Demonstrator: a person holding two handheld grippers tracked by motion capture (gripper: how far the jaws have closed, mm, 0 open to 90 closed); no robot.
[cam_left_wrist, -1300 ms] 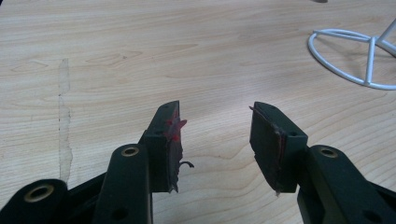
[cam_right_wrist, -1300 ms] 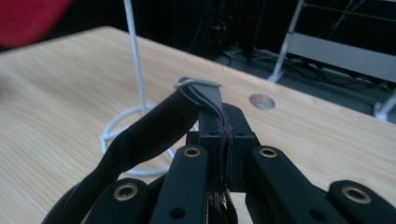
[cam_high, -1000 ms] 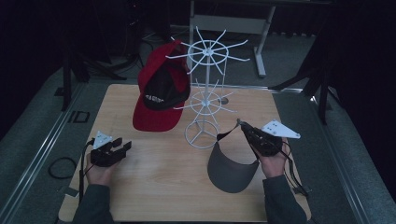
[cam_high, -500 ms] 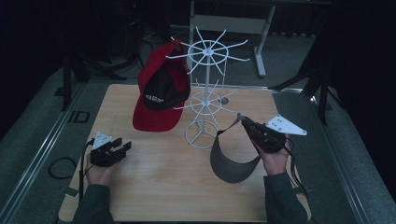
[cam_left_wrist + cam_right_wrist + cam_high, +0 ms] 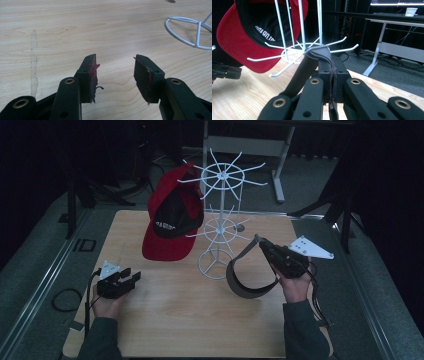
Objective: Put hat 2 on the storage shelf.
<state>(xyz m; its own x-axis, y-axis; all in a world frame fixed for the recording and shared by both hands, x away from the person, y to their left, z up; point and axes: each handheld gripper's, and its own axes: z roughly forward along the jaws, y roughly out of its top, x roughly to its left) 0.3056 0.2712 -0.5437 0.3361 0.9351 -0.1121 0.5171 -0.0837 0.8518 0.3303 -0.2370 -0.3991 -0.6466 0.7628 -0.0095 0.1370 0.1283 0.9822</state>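
Our right gripper [image 5: 261, 245] clamps the visor [image 5: 245, 275] by its strap, which the right gripper view shows pinched flat between the jaws beside the rack [image 5: 319, 30]. From above we see the visor lifted and tilted nearer the rack [image 5: 220, 220] than a second ago. Our left gripper [image 5: 115, 75] rests wide open over the table [image 5: 175, 320]; the cap [image 5: 172, 220] hangs on the rack.

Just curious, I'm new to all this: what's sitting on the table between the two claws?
In the high view, the white rack's ring base, set slightly back, and bare table between the left claw and right claw.
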